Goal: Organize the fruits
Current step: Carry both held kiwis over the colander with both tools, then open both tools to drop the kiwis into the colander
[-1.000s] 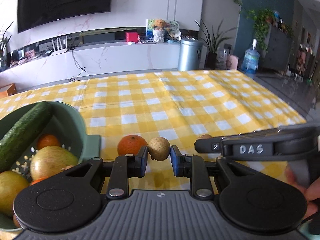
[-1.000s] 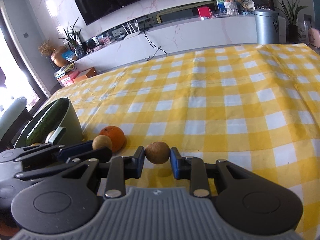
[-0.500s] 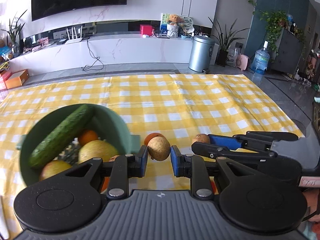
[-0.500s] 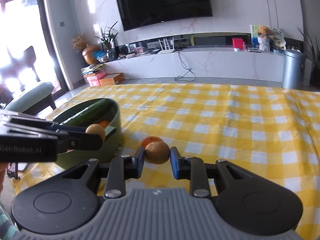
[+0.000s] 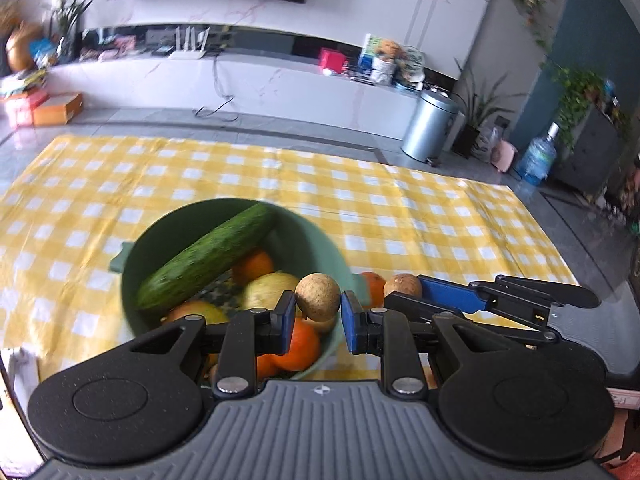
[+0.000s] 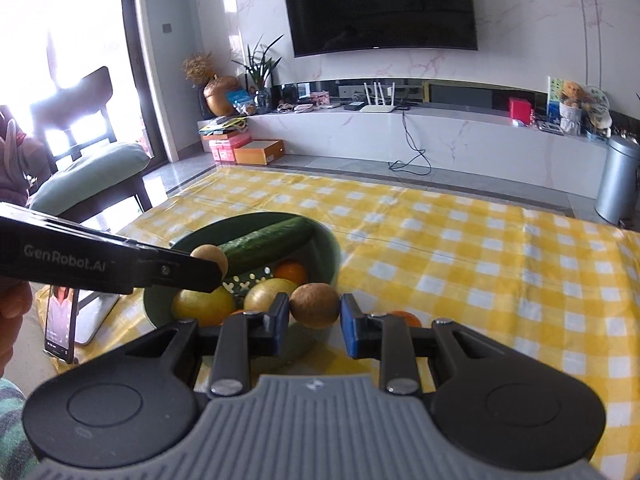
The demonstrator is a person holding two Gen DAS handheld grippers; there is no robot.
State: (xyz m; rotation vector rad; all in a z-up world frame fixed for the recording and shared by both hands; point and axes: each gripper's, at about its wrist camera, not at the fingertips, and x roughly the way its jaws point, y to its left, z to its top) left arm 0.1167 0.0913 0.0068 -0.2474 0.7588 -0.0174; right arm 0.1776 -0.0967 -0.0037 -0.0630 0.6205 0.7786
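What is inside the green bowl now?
Inside the green bowl lie a cucumber, oranges and yellow-green fruits. The left gripper covers part of its contents, so more fruit may be hidden.

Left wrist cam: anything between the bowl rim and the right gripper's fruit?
Yes, in the left wrist view an orange lies on the checked cloth between the green bowl and the brown fruit in the right gripper.

My left gripper [image 5: 318,316] hid bowl's [image 5: 320,240] near rim and most of orange [image 5: 300,346]. Cucumber [image 5: 208,258] blurred. Phone [image 6: 60,326] screen too small to read. Tabletop orange [image 6: 406,317] mostly hidden behind right fingers [image 6: 350,330].
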